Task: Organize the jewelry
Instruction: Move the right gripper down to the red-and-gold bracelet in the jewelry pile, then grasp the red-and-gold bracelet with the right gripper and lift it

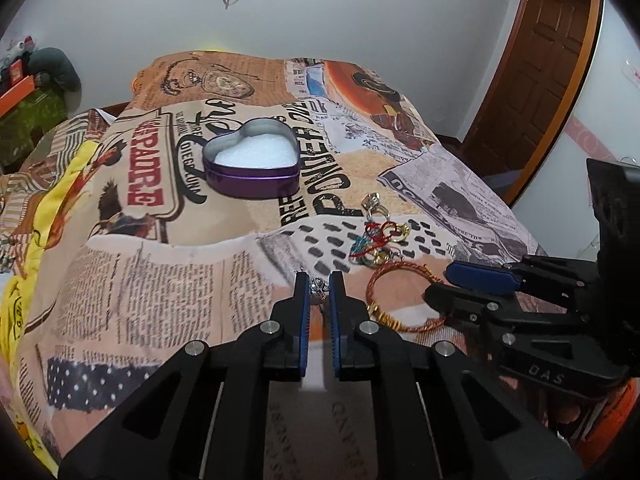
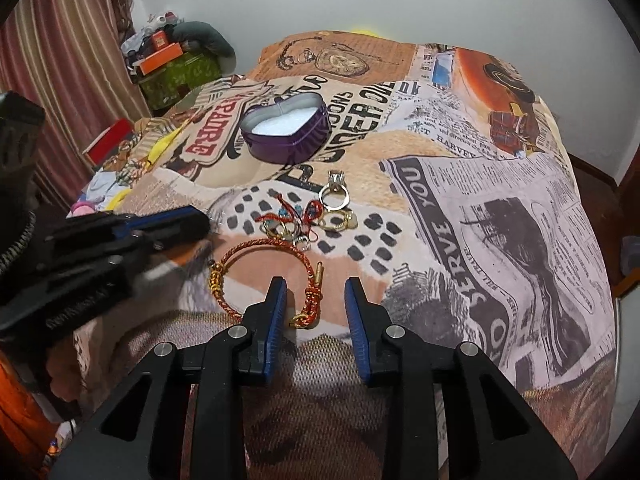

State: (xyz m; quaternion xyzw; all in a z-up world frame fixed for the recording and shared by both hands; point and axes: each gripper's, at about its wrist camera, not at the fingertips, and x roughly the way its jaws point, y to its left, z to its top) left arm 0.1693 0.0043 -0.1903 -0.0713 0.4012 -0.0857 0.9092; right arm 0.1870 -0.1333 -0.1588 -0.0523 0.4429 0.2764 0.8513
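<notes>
- Newsprint-pattern bedspread (image 2: 500, 208) fills both views.
- Left gripper (image 1: 319, 286) pinches a small silver trinket (image 1: 319, 285); detail indistinct.
- Right gripper (image 2: 316, 294) gapes, its finger covering part of the red-gold bracelet (image 2: 268, 272).

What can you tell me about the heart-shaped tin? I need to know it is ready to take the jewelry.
The heart-shaped tin is a shallow purple box with a metallic look, a silvery inner wall and a seam running round its side. It has no lid on, and none is in sight. A white, foam-like pad lines the bottom; no jewelry shows inside it. It sits flat on the newspaper-print bedspread, beyond the pile of rings. Neither gripper touches it.
</notes>
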